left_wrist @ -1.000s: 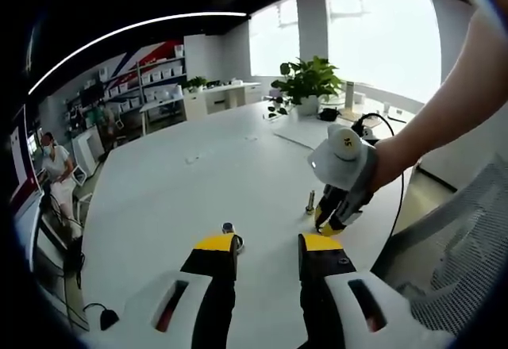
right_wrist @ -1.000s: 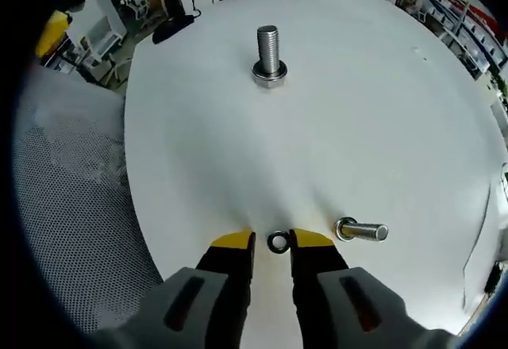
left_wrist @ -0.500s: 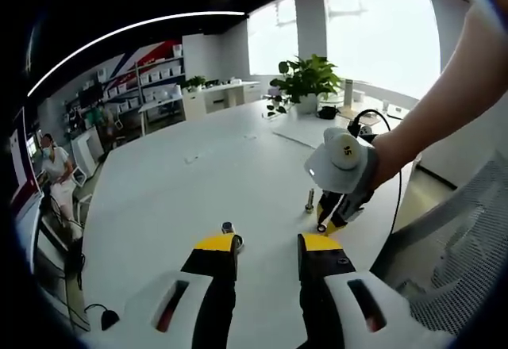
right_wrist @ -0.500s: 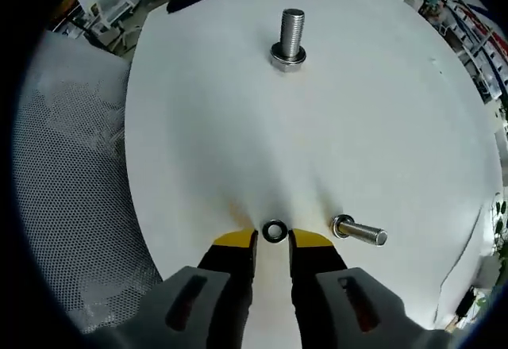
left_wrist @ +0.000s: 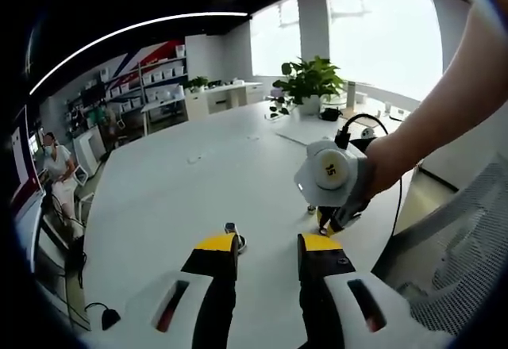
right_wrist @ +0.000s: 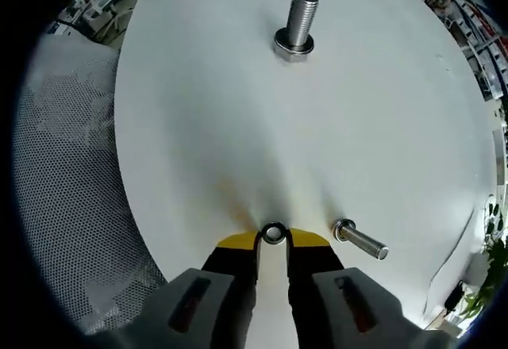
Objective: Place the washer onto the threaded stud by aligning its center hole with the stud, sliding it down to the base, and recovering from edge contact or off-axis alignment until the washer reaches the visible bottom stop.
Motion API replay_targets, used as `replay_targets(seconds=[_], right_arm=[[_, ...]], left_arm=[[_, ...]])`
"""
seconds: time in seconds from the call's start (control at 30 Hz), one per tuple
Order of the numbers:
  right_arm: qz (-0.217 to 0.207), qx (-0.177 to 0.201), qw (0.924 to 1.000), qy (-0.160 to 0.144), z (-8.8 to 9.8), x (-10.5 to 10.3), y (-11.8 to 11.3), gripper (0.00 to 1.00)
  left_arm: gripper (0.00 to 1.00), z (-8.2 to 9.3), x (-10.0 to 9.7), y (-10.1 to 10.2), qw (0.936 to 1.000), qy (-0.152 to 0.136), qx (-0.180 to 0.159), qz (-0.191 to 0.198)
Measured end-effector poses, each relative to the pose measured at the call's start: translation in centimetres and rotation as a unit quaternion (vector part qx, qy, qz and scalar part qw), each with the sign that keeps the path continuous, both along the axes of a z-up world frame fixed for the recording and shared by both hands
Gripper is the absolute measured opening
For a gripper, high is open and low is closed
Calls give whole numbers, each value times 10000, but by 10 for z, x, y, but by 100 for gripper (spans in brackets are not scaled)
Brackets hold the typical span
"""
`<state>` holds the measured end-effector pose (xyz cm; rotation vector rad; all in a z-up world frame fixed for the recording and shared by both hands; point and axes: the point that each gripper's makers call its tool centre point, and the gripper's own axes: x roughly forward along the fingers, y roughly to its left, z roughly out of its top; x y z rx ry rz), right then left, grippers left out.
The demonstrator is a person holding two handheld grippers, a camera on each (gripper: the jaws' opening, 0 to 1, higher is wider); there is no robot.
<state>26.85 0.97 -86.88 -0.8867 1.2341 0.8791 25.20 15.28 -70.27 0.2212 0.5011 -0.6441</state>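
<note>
- Count, right gripper view: one washer (right_wrist: 274, 233), two bolts — one upright stud (right_wrist: 297, 27) standing on its head, one loose bolt (right_wrist: 361, 240) lying on its side. All on the white table (right_wrist: 206, 127).
- Right gripper (right_wrist: 274, 238): jaws nearly closed, yellow tips touching the washer on both sides; washer clamped flat at table level.
- Washer well apart from the stud; loose bolt just beside the right jaw.
- Left gripper (left_wrist: 267, 245): jaws apart, holding nothing; stud (left_wrist: 231, 229) just beyond its left tip.
</note>
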Motion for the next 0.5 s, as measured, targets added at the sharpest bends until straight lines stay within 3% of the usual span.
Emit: replay_targets(seconds=[0.17, 0.5], right_arm=[[326, 95, 9984, -458, 2, -1, 0, 15], [-164, 623, 9954, -708, 1, 0, -2, 14]], left_arm=[[28, 0, 0, -1, 10000, 5, -13, -20], [28, 0, -1, -3, 10000, -4, 15, -69]])
